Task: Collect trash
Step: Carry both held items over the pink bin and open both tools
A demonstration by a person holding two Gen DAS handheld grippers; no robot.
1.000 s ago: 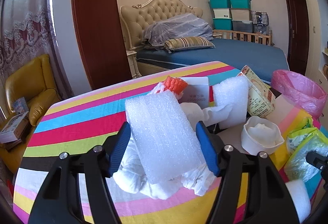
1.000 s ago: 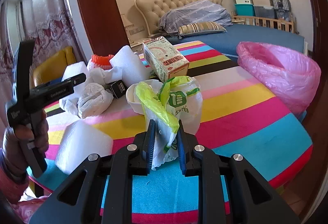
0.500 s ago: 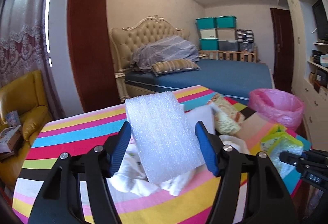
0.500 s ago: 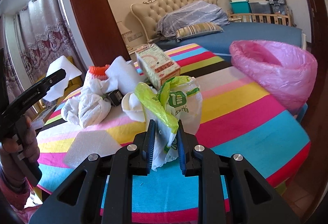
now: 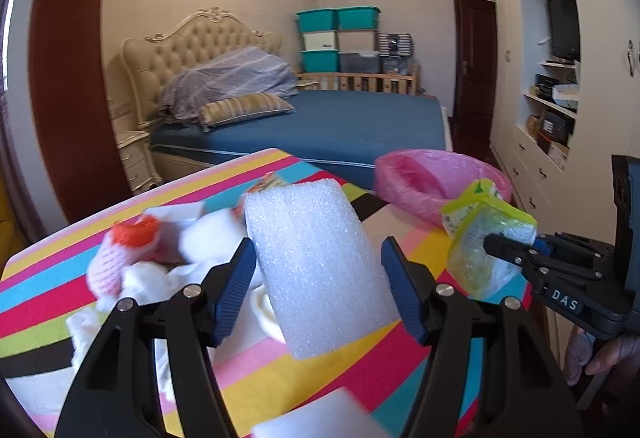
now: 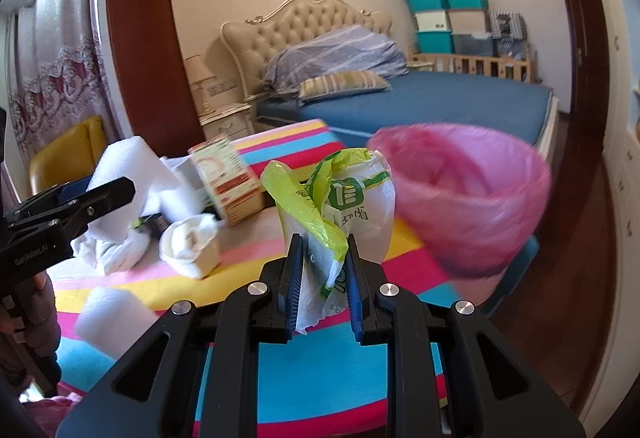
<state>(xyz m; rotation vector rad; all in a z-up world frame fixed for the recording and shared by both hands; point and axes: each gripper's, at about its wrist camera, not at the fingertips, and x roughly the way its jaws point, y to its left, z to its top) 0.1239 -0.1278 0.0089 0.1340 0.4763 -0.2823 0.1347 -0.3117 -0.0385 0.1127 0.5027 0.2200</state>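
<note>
A bedroom fills the background; the striped tablecloth (image 5: 340, 370) runs across the lower frame. The left gripper (image 5: 320, 286) pinches a white foam block (image 5: 320, 262) at centre. The right gripper (image 6: 322, 278) presses its fingers on a crumpled plastic bag (image 6: 352, 205). The pink bin bag (image 6: 472, 197) sits centre-right. The springy foam could squirt out, and the limp bag may snag the rim and spill.
</note>
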